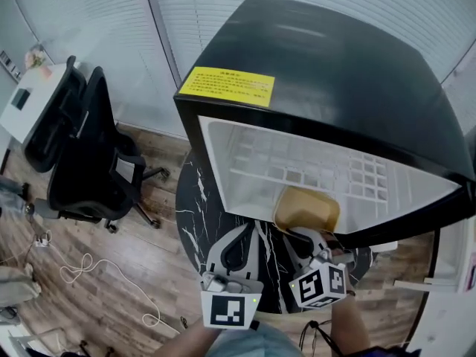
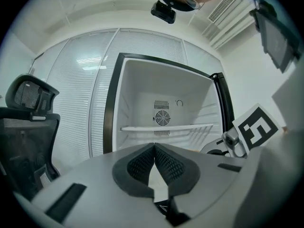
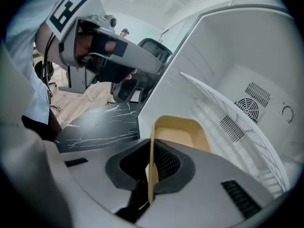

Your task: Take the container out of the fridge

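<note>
A tan open container [image 1: 306,208] sits on the floor of the black fridge [image 1: 335,73], at its open front edge. My right gripper [image 1: 303,236] is shut on the container's near wall. In the right gripper view that thin wall [image 3: 152,146] stands pinched between the two pads, with the tray [image 3: 183,132] stretching away into the white fridge interior [image 3: 247,56]. My left gripper [image 1: 242,230] hovers just left of it over the table, shut with nothing in it. Its pads [image 2: 142,163] meet, pointing at the fridge opening [image 2: 161,94].
The fridge stands on a round black marble table [image 1: 195,207]. A white wire shelf [image 1: 312,166] spans the fridge above the container. A black office chair [image 1: 89,147] and a white cable [image 1: 89,266] are on the wood floor to the left. The fridge door [image 1: 454,259] hangs open at right.
</note>
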Demonstrator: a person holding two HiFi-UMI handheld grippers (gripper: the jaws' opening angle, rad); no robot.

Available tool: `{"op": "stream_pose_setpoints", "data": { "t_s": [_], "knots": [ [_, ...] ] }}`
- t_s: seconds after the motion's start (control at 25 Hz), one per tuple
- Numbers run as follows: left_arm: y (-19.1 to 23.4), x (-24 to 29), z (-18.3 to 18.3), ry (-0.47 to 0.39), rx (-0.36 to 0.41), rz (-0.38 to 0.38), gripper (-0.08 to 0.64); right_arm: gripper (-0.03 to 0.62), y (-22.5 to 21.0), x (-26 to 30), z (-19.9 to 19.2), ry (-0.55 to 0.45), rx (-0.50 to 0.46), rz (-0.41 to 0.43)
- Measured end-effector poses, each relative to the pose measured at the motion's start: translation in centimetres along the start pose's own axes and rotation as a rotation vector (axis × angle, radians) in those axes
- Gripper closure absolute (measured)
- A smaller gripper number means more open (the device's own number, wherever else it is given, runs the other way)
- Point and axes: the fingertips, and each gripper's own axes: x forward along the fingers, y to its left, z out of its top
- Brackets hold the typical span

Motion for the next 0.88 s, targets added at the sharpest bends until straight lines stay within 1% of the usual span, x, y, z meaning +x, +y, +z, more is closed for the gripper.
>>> {"op": "stream_pose_setpoints", "data": {
  "t_s": [0.16,0.36,0.6,0.68,0.88],
  "knots": [
    [-1.2,-2.3,1.5,-0.036,0.013,-0.004,0.546,0.563,1.5,-2.9,0.8,-0.024,0.014,-0.02],
    [-3.6,-5.9,3.9,-0.087,0.038,-0.023,0.546,0.563,2.9,-7.7,2.1,-0.077,0.043,-0.075],
    [-5.9,-10.0,6.9,-0.153,0.082,-0.042,0.546,0.563,4.6,-12.9,3.9,-0.128,0.054,-0.137],
    [-6.6,-11.3,7.9,-0.179,0.102,-0.045,0.546,0.563,5.0,-14.6,4.6,-0.152,0.063,-0.164],
    [-8.0,-14.5,10.6,-0.232,0.116,-0.051,0.546,0.563,5.6,-19.5,7.1,-0.241,0.079,-0.239]
  ]
}}
